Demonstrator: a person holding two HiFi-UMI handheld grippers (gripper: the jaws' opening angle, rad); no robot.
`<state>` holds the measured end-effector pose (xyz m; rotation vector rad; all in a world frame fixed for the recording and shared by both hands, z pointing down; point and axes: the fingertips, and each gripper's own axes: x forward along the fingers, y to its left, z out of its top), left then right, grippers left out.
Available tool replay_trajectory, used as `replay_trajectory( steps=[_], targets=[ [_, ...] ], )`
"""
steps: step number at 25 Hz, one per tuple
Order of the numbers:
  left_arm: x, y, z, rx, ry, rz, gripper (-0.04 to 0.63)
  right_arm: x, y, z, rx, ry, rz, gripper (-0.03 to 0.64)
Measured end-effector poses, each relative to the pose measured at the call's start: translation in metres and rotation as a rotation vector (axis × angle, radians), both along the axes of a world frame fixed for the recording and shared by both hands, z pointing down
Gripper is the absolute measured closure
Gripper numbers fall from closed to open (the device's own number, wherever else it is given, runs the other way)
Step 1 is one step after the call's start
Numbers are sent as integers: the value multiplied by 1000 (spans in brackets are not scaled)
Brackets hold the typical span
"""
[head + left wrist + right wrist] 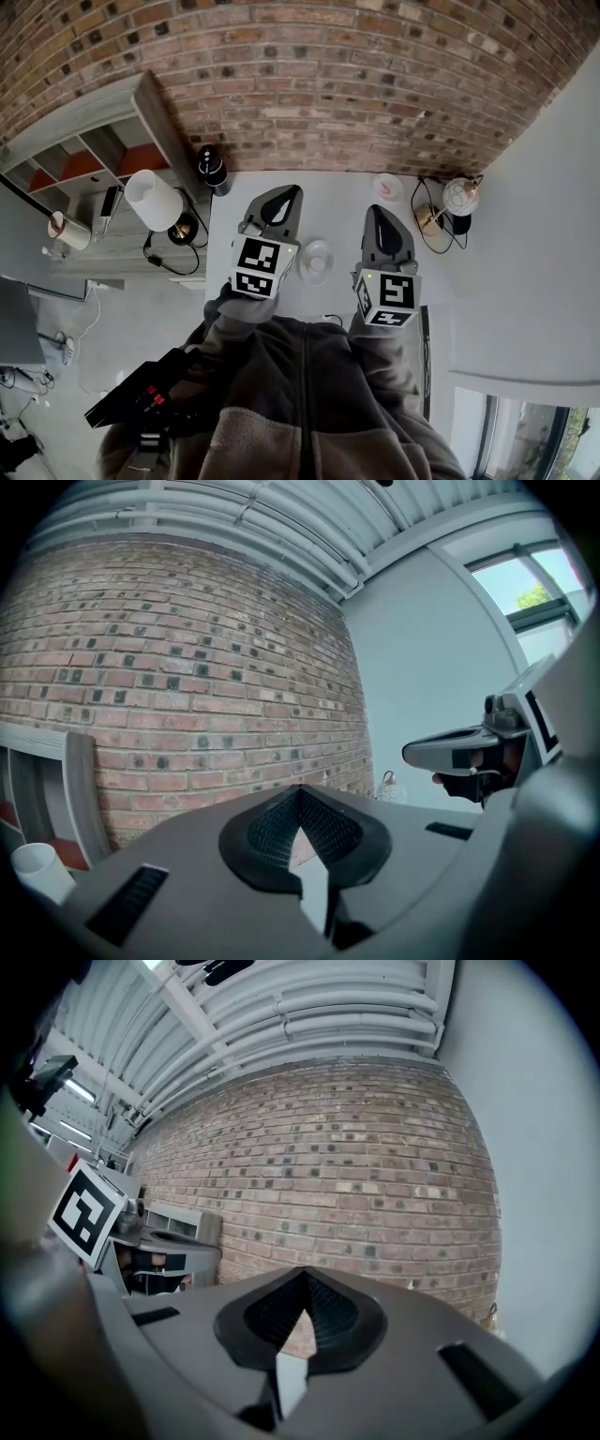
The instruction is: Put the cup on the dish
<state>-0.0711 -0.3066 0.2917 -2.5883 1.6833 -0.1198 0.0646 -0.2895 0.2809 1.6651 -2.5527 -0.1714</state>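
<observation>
In the head view a round whitish dish [317, 261] lies on the white table [328, 202], between my two grippers; whether anything stands on it I cannot tell. A small pinkish cup-like thing [386, 187] sits farther back near the brick wall. My left gripper [284, 195] is held above the table left of the dish, shut and empty. To the right of the dish my right gripper [379, 213] is also shut with nothing in it. Both gripper views face the wall, each showing closed jaw tips [300, 790] [303, 1272] and no cup or dish.
A round wire lamp [460, 196] with a cable stands at the table's back right. At the back left corner is a black cylinder [212, 167]. A white-shaded lamp [153, 200] and a shelf unit [89, 159] stand to the left. The person's jacket [300, 403] fills the foreground.
</observation>
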Motion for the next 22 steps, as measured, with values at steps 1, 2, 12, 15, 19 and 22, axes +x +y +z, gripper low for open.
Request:
replay_trajectory(
  steps=[1,2,12,15,19,22],
  targets=[
    [-2,0,1,-2,0,-4,591,-2,0,-1,2,3,-4,617],
    [-3,0,1,-3,0,-7,591,-3,0,-1,3,4,-8,617],
    [-4,0,-3,3,52,4,591,-6,0,-4,14,15,-15,617],
    [-3,1,-1,-2,57,8,591,-4,1,-4,12,15,-11,617],
    [-1,2,-1,1,62,19,591,-3,1,-3,11,12,-10,617],
    [2,1,-1,2,65,28,591,-2,1,-4,16,8,-9,617]
  ],
)
